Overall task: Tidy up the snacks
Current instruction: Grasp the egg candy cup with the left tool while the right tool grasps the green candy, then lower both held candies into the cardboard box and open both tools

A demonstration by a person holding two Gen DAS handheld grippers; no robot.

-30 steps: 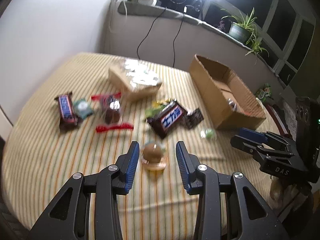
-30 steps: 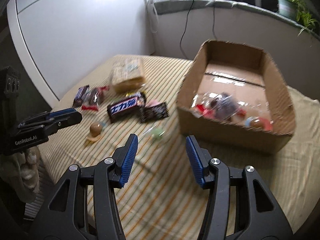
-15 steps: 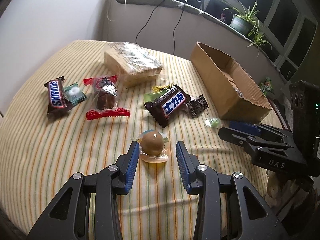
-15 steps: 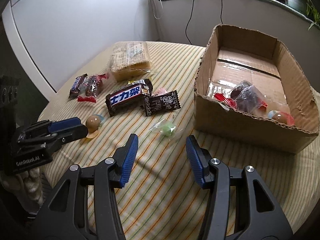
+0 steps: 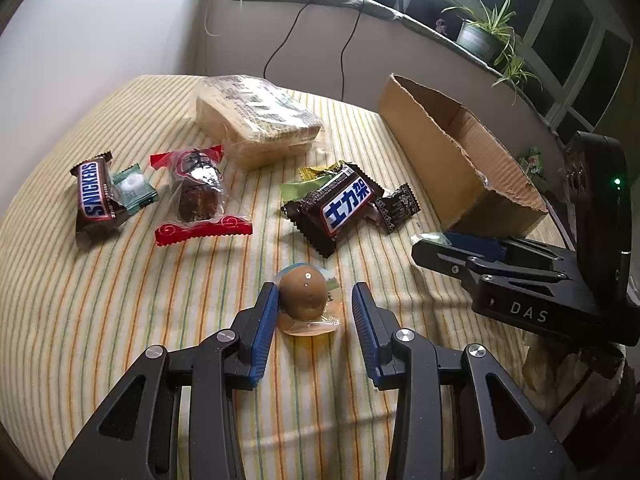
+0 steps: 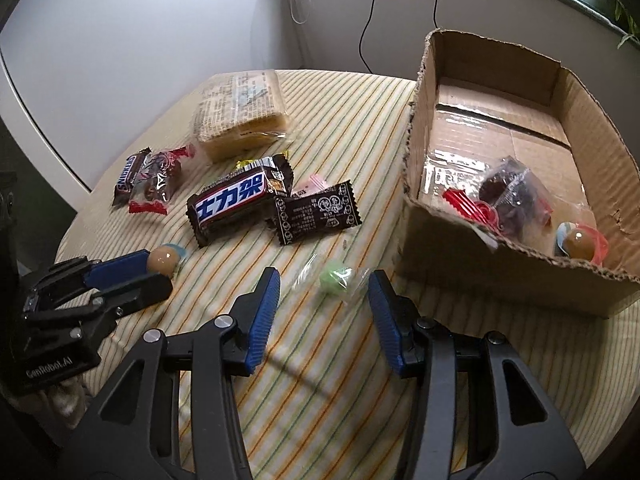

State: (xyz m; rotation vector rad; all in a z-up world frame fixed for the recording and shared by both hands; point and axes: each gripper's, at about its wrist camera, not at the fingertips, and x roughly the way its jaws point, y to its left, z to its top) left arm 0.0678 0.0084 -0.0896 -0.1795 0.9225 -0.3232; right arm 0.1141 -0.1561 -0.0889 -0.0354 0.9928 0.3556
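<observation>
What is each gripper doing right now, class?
Left gripper: open, around the brown jelly cup, not clamped.
Right gripper: open, jaws closing around the green candy.

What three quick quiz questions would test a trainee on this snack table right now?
1. True or false: the cardboard box already holds snacks.
2. Which snack lies between the fingers of the right gripper? A) the brown jelly cup B) the green candy C) the Snickers bar
3. Fill in: the left gripper straddles the ______.

Key: 1. True: a red-wrapped snack and a jelly cup lie inside. 2. B; the fingers are closing, with the pads not yet on it. 3. brown jelly cup, which stands on the striped tablecloth.
</observation>
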